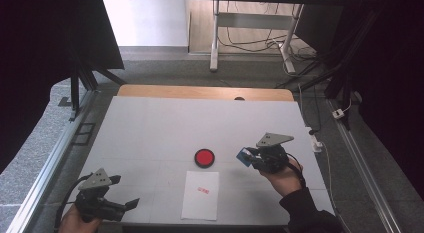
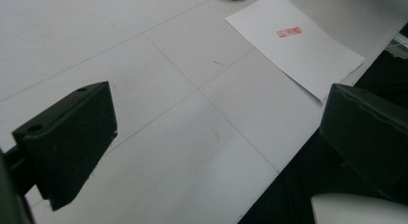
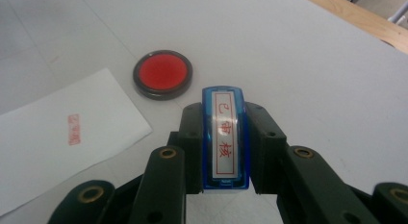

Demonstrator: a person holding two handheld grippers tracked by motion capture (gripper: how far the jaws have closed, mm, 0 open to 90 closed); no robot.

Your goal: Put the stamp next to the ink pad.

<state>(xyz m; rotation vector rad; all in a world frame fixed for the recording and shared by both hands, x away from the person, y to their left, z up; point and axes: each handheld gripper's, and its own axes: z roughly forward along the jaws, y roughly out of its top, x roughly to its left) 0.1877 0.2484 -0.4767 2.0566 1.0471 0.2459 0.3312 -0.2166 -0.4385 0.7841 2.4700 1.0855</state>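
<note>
My right gripper [image 1: 248,156] is shut on a blue stamp [image 3: 224,137] with red characters on its white label; the stamp [image 1: 244,156] hangs just right of the round red ink pad [image 1: 204,157] in the high view. The ink pad [image 3: 162,73] lies ahead and to the left of the stamp in the right gripper view. A white sheet of paper [image 1: 200,194] with a small red stamp mark [image 1: 204,191] lies near the table's front edge. The mark [image 2: 289,31] and paper [image 2: 298,48] appear at upper right in the left gripper view. My left gripper [image 1: 131,204] rests open at the front left corner, nothing between its jaws.
The white table [image 1: 165,128] has a wooden strip along its far edge [image 1: 205,92]. Beyond it stand a desk frame and loose cables on the floor [image 1: 260,43]. A white cable and plug lie off the table's right edge [image 1: 316,140].
</note>
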